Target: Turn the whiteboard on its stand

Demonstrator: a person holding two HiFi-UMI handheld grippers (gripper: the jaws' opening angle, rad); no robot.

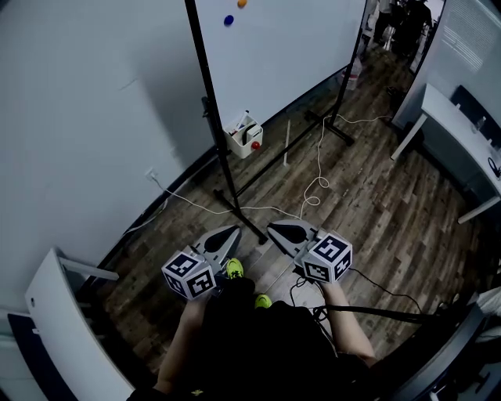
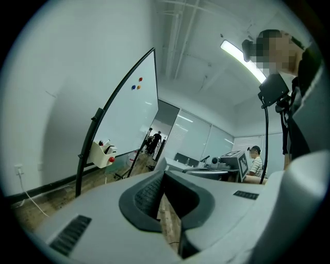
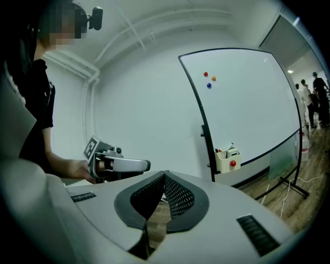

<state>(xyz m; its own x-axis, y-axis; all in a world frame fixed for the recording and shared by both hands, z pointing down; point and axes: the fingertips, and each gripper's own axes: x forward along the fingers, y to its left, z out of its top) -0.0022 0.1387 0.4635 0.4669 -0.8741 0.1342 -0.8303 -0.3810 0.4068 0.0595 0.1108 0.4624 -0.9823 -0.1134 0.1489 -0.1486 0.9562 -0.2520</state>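
Observation:
The whiteboard (image 1: 290, 47) stands on its black wheeled stand (image 1: 213, 125) against the wall ahead, seen edge-on from above. Three coloured magnets (image 3: 208, 79) stick near its top. A white marker box (image 1: 244, 137) hangs on the stand's near post. My left gripper (image 1: 235, 230) and right gripper (image 1: 271, 227) are held side by side at waist height, short of the stand's foot, touching nothing. Both have their jaws shut with nothing between them. The board (image 2: 131, 108) fills the left of the left gripper view. In the right gripper view the board (image 3: 247, 108) is on the right and the left gripper (image 3: 118, 165) on the left.
A white cable (image 1: 317, 168) trails across the wooden floor under the stand. White desks (image 1: 454, 125) line the right side, and a white panel (image 1: 63, 329) leans at the near left. People (image 1: 407, 19) stand far off behind the board, and a person (image 2: 254, 161) sits at the desks.

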